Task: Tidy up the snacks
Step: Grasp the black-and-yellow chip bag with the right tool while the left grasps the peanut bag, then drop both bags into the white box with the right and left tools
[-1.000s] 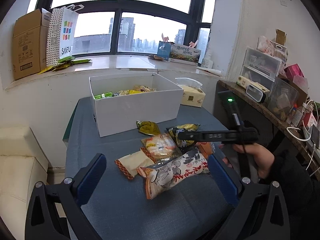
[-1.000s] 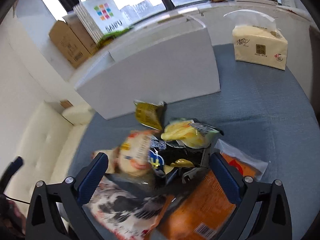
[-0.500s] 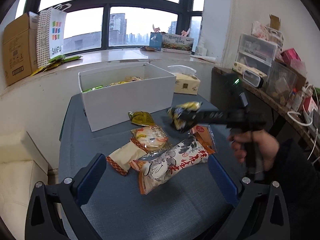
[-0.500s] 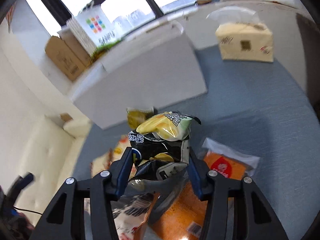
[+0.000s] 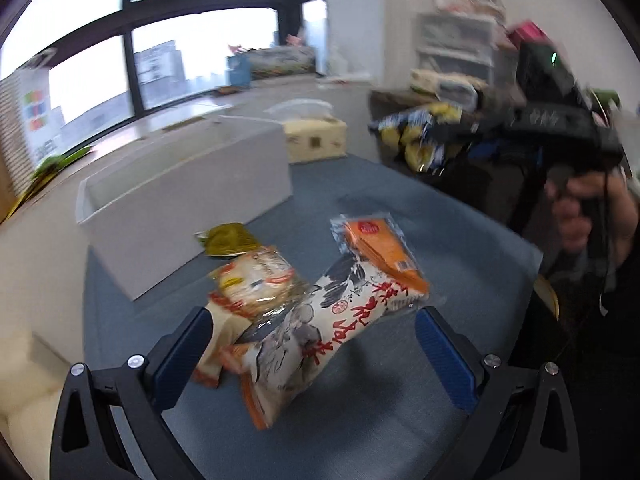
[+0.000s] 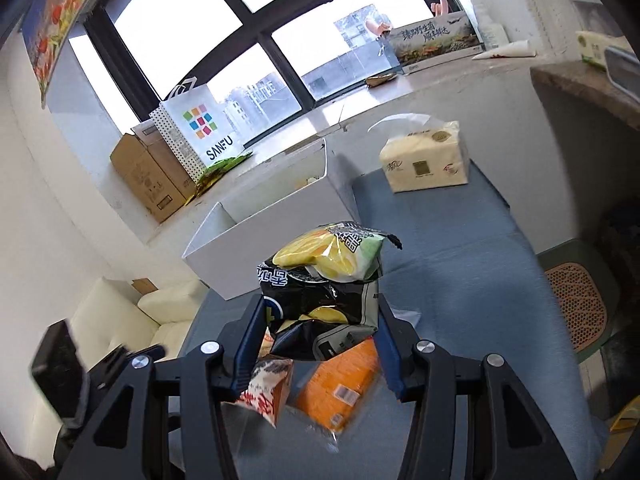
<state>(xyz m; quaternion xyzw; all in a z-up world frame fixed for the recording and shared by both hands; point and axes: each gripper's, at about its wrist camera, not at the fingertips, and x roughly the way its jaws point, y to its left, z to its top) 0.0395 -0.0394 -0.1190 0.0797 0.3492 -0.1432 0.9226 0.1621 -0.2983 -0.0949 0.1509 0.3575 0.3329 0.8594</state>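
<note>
Right wrist view: right tool [image 6: 318, 344] clamped on chip bag [image 6: 328, 276], above bench [image 6: 460, 264].
Left tool [image 5: 312, 354]: jaws apart, empty.

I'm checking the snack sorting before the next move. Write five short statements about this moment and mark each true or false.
1. The right gripper is clamped on a black and yellow chip bag. True.
2. That chip bag rests on the table. False: it is held up in the air above the blue table.
3. The left gripper holds the white peanut bag. False: its jaws stand wide open, and the bag lies on the table between them, untouched.
4. An orange packet lies on the table beside the peanut bag. True.
5. The tissue pack sits inside the white box. False: it stands on the table beside the box.
</note>
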